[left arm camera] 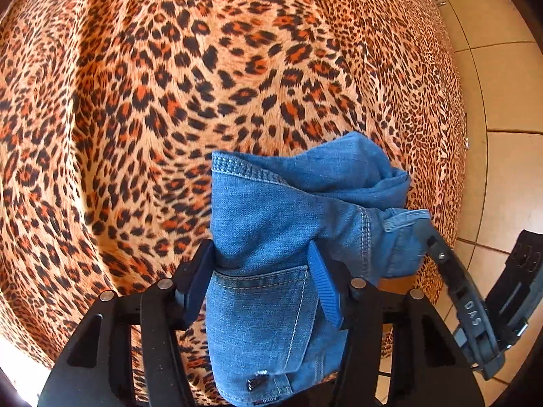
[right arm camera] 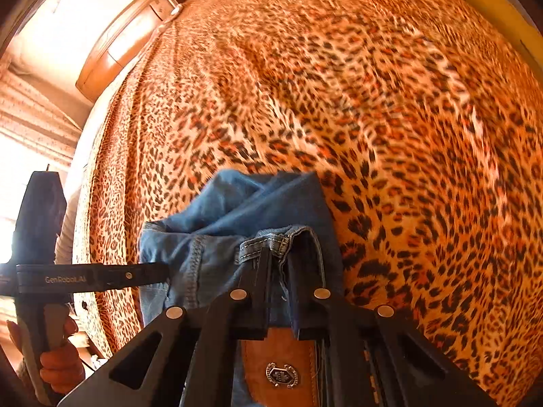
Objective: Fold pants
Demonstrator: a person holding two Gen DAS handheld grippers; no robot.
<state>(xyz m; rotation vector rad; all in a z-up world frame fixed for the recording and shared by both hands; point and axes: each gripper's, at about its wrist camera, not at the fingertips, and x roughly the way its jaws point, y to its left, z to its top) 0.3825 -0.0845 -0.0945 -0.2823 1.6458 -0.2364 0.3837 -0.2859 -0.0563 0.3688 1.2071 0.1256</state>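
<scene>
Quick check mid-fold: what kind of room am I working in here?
Most likely a bedroom at home: the jeans are held over a wide bed spread with a leopard-print cover, a wooden dresser stands beside it, and the floor is tiled.

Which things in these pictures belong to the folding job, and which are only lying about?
Belong to the job: blue jeans, left gripper, right gripper, leopard-print bed cover as work surface.

Only nearby: wooden furniture, tiled floor.

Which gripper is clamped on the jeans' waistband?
The right gripper, pinching the waistband above the leather patch; the left gripper grips denim around the back pocket.
</scene>
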